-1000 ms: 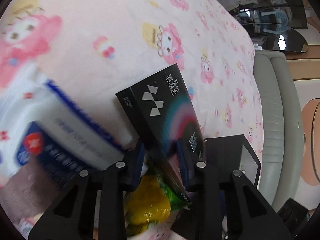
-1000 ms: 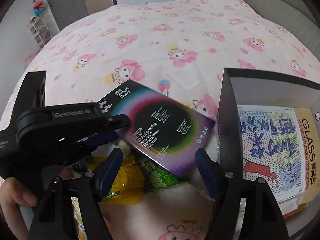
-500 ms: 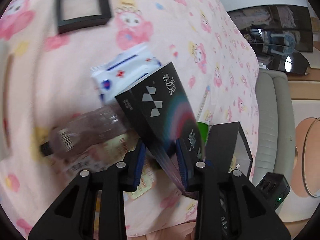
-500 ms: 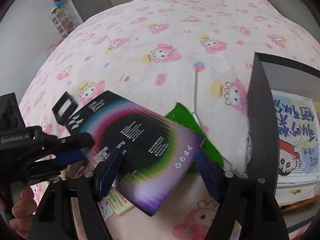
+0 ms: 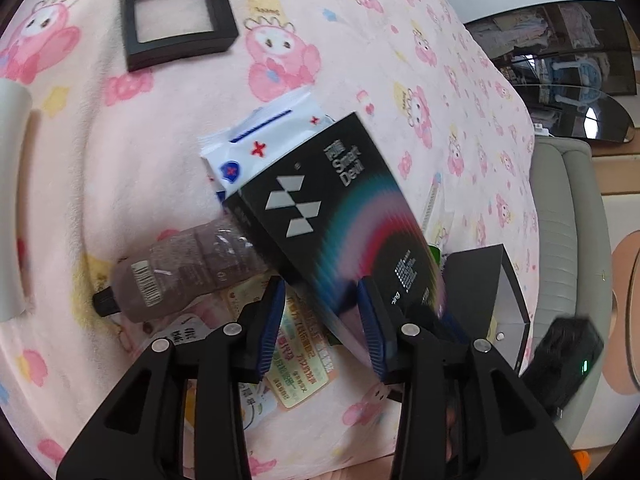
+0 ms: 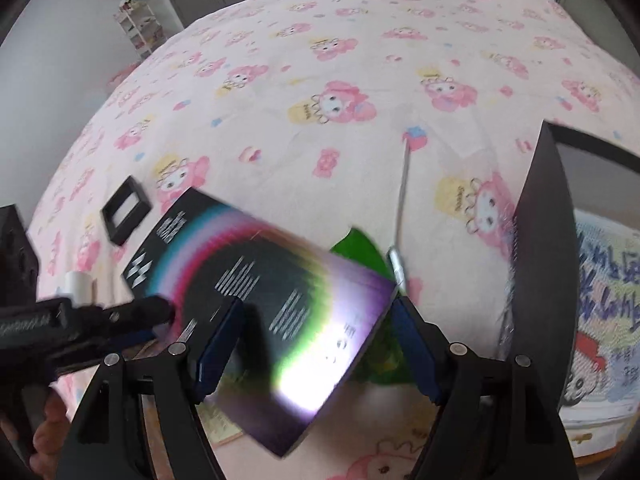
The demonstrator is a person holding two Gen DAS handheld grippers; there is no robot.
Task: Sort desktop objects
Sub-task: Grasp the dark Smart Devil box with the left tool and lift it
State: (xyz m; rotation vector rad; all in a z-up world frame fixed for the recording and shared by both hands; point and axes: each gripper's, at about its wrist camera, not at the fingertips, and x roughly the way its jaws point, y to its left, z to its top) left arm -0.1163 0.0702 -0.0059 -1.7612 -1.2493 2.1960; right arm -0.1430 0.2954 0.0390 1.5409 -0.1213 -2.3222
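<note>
The bed [image 5: 168, 168], under a pink cartoon-print sheet, fills both views; at the right edge of the right wrist view a black open box [image 6: 540, 240] holds printed packets. The black "Smart Devil" box [image 5: 340, 216] hangs tilted at frame centre above the sheet. The left hand-held gripper [image 5: 322, 320] has its jaws about half open and just been opening; the right pad touches the box, the left pad stands clear of it. The right hand-held gripper [image 6: 316, 344] has its jaws wide, the box between them; whether the pads press it I cannot tell. A brown bottle [image 5: 184, 272] lies centre-left; a white wipes packet [image 5: 260, 144] above it; a black square frame [image 5: 176, 16] at upper left.
</note>
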